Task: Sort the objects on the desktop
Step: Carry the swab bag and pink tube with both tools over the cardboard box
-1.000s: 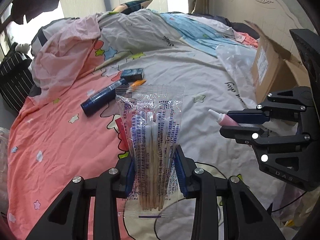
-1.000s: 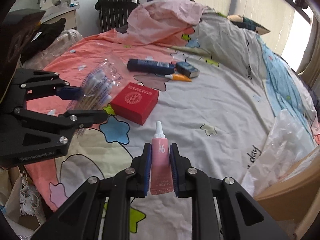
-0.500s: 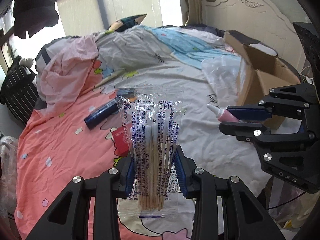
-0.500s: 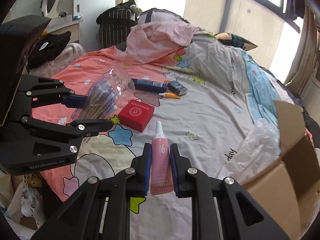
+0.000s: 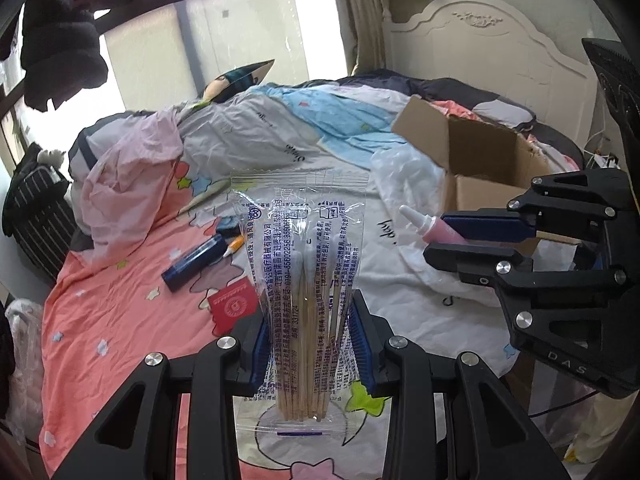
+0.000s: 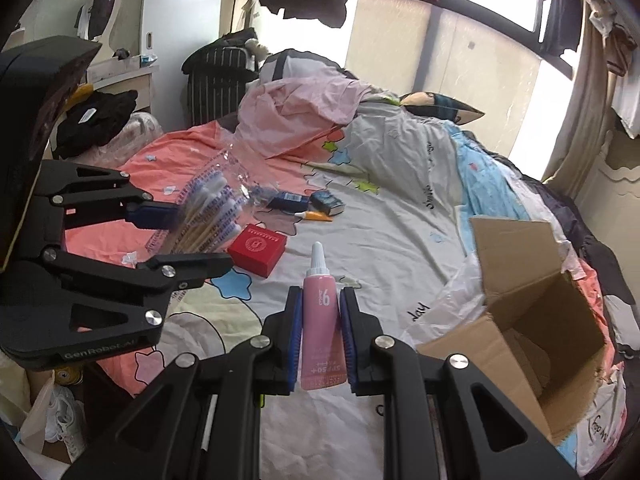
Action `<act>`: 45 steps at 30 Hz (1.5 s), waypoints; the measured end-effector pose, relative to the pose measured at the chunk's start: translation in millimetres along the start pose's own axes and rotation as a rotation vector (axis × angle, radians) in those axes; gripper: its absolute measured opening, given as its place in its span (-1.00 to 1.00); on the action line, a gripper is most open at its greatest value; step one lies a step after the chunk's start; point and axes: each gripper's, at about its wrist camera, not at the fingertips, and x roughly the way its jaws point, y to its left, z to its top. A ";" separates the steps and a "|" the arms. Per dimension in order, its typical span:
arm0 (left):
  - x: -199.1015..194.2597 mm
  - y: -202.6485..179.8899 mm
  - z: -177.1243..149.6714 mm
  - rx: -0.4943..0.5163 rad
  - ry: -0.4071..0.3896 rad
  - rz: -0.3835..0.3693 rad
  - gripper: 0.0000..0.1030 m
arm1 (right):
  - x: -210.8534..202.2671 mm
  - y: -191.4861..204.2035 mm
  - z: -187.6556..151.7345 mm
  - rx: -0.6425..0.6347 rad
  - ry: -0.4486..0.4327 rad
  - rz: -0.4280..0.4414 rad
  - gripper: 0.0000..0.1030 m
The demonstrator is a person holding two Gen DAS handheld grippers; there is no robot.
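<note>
My left gripper (image 5: 308, 344) jaws clamp the swab pack (image 5: 304, 280), frame centre; right gripper (image 6: 320, 340) jaws clamp the pink tube (image 6: 322, 320). Box (image 6: 532, 316) sits lower right. Risk: the floppy pack slips or snags the box flap.

a crumpled pink sheet (image 6: 304, 112) lies heaped on a cartoon-print bedspread (image 6: 400, 216) near a black striped suitcase (image 6: 218, 76), with dark clothes (image 5: 60, 36) hanging at the bright window (image 6: 492, 36) behind.
</note>
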 end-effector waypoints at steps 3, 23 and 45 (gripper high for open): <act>-2.6 -9.2 6.0 0.012 -0.010 -0.012 -0.30 | -7.0 -6.9 -1.2 0.008 -0.003 -0.011 -0.67; 3.8 -96.5 71.2 0.123 -0.090 -0.200 -0.30 | -54.8 -82.7 -27.0 0.158 -0.040 -0.147 -0.67; 47.7 -171.4 131.6 0.195 -0.097 -0.360 -0.30 | -66.4 -161.5 -75.2 0.293 0.000 -0.243 -0.67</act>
